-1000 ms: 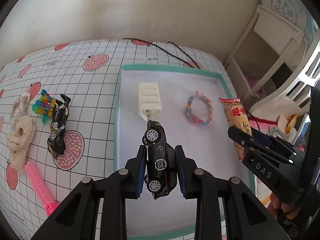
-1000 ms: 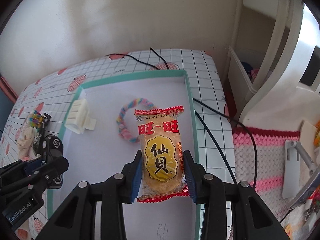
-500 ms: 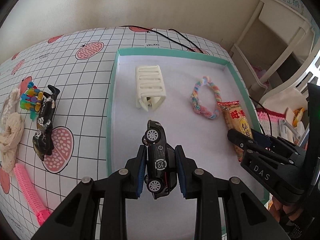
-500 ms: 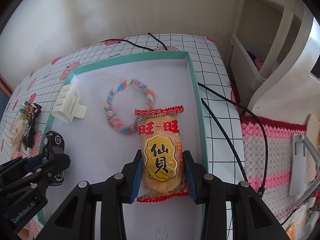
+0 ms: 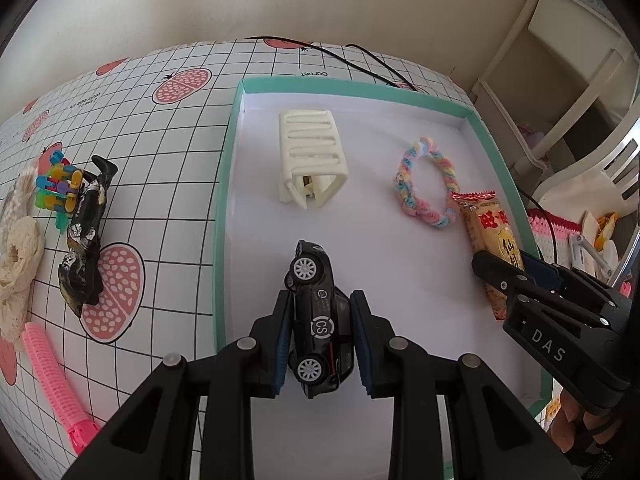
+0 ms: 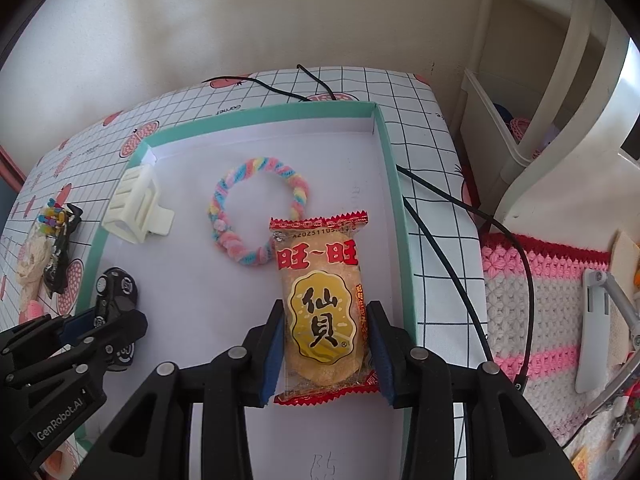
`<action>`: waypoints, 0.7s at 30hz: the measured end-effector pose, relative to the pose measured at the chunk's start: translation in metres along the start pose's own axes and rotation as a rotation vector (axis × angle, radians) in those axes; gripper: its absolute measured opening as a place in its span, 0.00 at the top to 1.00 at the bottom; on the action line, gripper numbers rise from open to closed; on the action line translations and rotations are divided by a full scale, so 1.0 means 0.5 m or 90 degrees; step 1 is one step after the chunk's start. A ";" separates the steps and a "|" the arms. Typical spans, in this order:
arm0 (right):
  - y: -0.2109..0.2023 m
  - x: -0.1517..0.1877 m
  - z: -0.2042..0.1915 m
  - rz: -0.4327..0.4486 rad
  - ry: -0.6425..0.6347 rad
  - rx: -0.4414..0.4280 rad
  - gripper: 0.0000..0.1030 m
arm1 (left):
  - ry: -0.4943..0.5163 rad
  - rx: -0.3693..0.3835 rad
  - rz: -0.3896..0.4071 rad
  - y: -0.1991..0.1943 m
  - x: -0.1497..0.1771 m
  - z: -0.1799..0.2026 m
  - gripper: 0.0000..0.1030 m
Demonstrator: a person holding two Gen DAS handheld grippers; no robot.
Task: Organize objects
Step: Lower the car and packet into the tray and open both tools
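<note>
**Inspector:** Report both grippers and their loads.

**Operator:** My left gripper [image 5: 318, 330] has its jaws closed on a black toy car [image 5: 317, 316], gripped across roof and underside so its wheels face the camera and its nose points to 12 o'clock. I hold it over the white floor of the teal-rimmed tray [image 5: 224, 200], near the tray's 7 o'clock corner. I judge that grip was chosen because the body's flat faces give the pads purchase. My right gripper [image 6: 326, 338] has its jaws clamped on the side edges of a rice cracker packet [image 6: 320, 300], label up, over the tray's 4 o'clock side by the right wall.

**Inspector:** What already lies in the tray?

**Operator:** A cream hair claw clip [image 5: 312, 160] toward 11 o'clock and a pastel braided hair tie [image 6: 258, 216] toward 1 o'clock, well apart. The packet's top edge overlaps the tie in the right wrist view; I cannot tell whether they touch.

**Inspector:** Outstanding items?

**Operator:** On the grid-patterned tablecloth [image 5: 168, 184], at 9 o'clock of the tray: a black patterned hair clip [image 5: 84, 240], a multicoloured toy piece [image 5: 56, 190], a cream scrunchie [image 5: 16, 256] and a pink hair roller [image 5: 52, 380]. I judge both loads are positioned for setting down in bare tray space, keeping items separate.
</note>
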State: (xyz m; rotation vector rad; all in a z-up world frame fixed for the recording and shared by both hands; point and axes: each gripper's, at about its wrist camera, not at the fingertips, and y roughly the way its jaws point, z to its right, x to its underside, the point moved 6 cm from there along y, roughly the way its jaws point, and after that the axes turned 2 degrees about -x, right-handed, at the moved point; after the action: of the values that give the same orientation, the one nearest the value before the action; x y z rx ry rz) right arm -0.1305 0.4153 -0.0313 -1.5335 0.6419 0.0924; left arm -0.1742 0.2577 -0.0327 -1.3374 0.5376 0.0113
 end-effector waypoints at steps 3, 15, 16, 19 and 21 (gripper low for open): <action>-0.001 -0.001 -0.001 0.000 -0.002 0.000 0.58 | -0.002 0.003 -0.002 -0.001 0.000 0.001 0.71; -0.055 -0.020 0.000 0.045 0.001 -0.014 0.51 | -0.002 0.010 0.015 -0.040 -0.015 0.000 0.59; -0.061 -0.022 0.000 0.050 0.001 -0.014 0.51 | 0.001 0.010 0.021 -0.046 -0.019 0.001 0.59; -0.071 -0.026 -0.002 0.058 0.004 -0.014 0.51 | 0.007 0.002 0.054 -0.073 -0.035 0.001 0.48; -0.074 -0.030 -0.005 0.059 0.003 -0.016 0.51 | 0.009 -0.004 0.075 -0.087 -0.046 0.001 0.40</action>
State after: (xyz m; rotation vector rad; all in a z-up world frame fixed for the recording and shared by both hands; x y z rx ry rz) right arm -0.1274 0.4152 0.0084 -1.5277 0.7186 0.1673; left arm -0.1806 0.2540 0.0157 -1.3104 0.6291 0.1003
